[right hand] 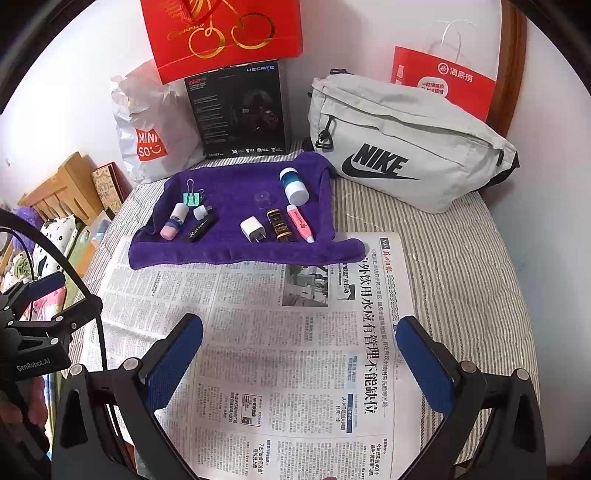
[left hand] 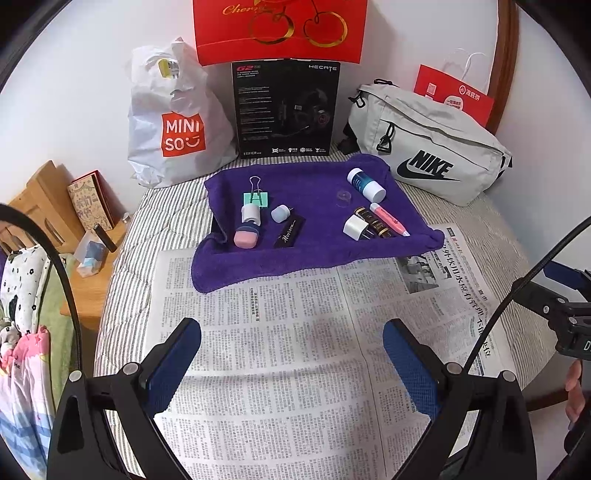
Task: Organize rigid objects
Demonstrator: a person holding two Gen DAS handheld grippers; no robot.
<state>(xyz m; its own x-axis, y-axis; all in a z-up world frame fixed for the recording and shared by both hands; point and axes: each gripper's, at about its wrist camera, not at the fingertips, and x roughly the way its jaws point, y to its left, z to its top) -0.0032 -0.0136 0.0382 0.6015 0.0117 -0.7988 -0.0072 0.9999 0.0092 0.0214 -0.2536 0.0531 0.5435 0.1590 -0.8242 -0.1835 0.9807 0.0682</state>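
A purple towel [left hand: 317, 254] [right hand: 221, 254] on the bed holds several small rigid objects: a green binder clip [left hand: 256, 197] [right hand: 194, 197], a pink and white device [left hand: 248, 229] [right hand: 173, 222], a small pale blue plug [left hand: 279, 213], a black bar [left hand: 289, 232] [right hand: 201, 228], a white charger [left hand: 356, 228] [right hand: 252, 228], a brown tube [left hand: 373, 221] [right hand: 280, 224], a pink highlighter [left hand: 389, 218] [right hand: 301, 222] and a white and blue bottle [left hand: 365, 184] [right hand: 293, 185]. My left gripper [left hand: 291, 354] and right gripper [right hand: 299, 354] are open and empty over the newspaper [left hand: 295, 350] [right hand: 280, 350], short of the towel.
Behind the towel stand a MINISO bag [left hand: 173, 122] [right hand: 147, 140], a black headset box [left hand: 284, 110] [right hand: 240, 110], a red gift bag [left hand: 280, 29] [right hand: 225, 33], a grey Nike pouch [left hand: 428, 147] [right hand: 406, 144] and a red paper bag [right hand: 443, 79]. A wooden stand [left hand: 48, 206] is left of the bed.
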